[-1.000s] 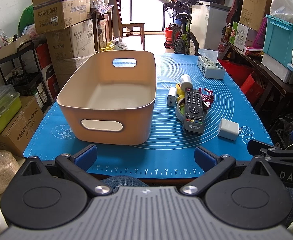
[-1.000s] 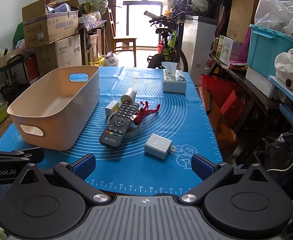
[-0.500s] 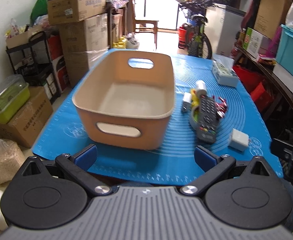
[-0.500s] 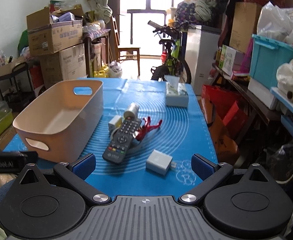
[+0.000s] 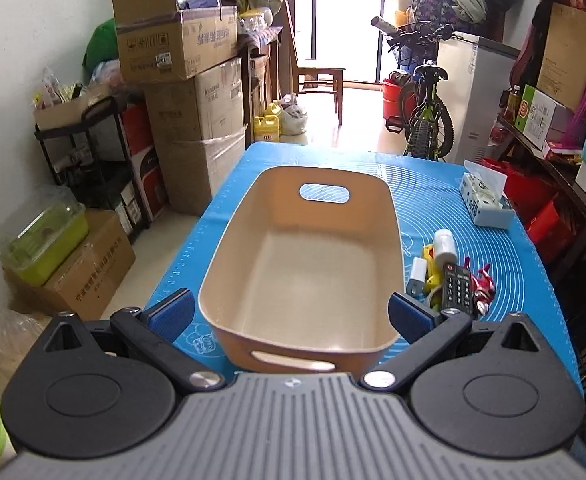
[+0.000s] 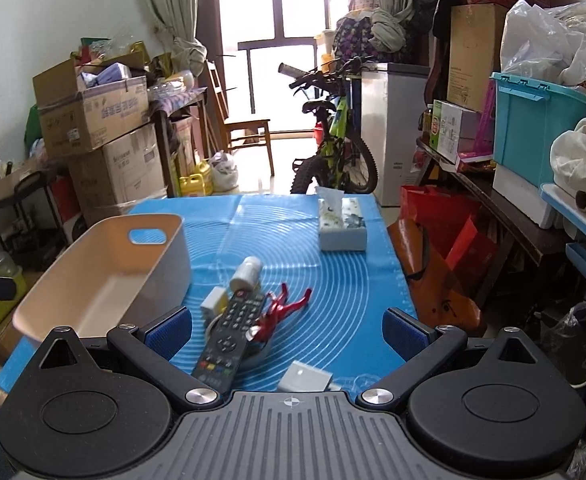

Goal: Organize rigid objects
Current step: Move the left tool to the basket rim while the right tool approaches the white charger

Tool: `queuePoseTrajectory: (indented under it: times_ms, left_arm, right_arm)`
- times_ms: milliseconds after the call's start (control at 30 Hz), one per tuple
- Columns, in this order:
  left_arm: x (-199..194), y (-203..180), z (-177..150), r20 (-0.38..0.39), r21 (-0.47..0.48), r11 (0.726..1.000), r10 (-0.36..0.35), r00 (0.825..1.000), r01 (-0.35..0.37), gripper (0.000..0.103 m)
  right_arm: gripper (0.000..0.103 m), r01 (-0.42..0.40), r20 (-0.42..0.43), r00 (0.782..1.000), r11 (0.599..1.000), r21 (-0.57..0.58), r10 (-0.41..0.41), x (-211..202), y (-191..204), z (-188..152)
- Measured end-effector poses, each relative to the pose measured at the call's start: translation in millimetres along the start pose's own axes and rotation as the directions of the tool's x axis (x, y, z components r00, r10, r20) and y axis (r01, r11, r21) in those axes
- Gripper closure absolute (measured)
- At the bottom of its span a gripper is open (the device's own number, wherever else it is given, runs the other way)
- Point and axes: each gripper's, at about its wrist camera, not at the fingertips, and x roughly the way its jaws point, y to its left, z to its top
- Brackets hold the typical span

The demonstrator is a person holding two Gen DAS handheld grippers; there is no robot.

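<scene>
Grippers, left [image 5: 291, 314] and right [image 6: 287, 330], both gape wide, holding nothing. Bin [image 5: 305, 264] sits empty on the mat [image 6: 345, 280]; remote [image 6: 231, 340], charger [image 6: 305, 378], bottle [image 6: 246, 273] and red toy [image 6: 279, 312] lie beside it.

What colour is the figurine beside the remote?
Red figurine, clearest in the right wrist view.

On the blue silicone mat [image 6: 345, 280] I see the tan plastic handled bin [image 5: 305, 256] at left. Right of it, the black remote control [image 6: 229, 336] lies across a tape roll [image 6: 263, 350]; the white square charger [image 6: 305, 378] nearest me, tissue box [image 6: 341, 224] behind.
</scene>
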Motion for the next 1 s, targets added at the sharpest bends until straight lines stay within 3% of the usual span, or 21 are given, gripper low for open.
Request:
queuePoseTrajectory:
  times_ms: [333,533,833,867,933,1000]
  left_arm:
    - [62,34,18,-0.091,0.056,0.997,0.057,0.994,-0.052,0.001]
    - [103,72,29,-0.17,0.015,0.996,0.086,0.982,-0.085,0.001]
    - [155,87,28,-0.252,0.001,0.998,0.066,0.965,-0.068,0.002]
    - [160,86,27,-0.262,0.005,0.998,0.059,0.963,-0.06,0.003]
    - [165,84,27,-0.277,0.018,0.999,0.05,0.96,-0.047,0.017]
    - [172,85,28,-0.306,0.015,0.999,0.047,0.951,-0.044,0.02]
  right_arm:
    - [0.005,0.051,-0.091,0.995,0.997,0.05,-0.046,62,-13,-11]
    - [0.008,0.105,-0.192,0.977,0.994,0.043,-0.094,108,-11,-31]
    - [0.011,0.147,-0.29,0.947,0.989,0.025,-0.134,157,-9,-55]
    - [0.011,0.144,-0.303,0.945,0.989,0.035,-0.127,161,-9,-57]
    - [0.011,0.145,-0.321,0.939,0.989,0.034,-0.127,169,-7,-60]
    - [0.013,0.153,-0.329,0.934,0.988,0.013,-0.14,177,-2,-63]
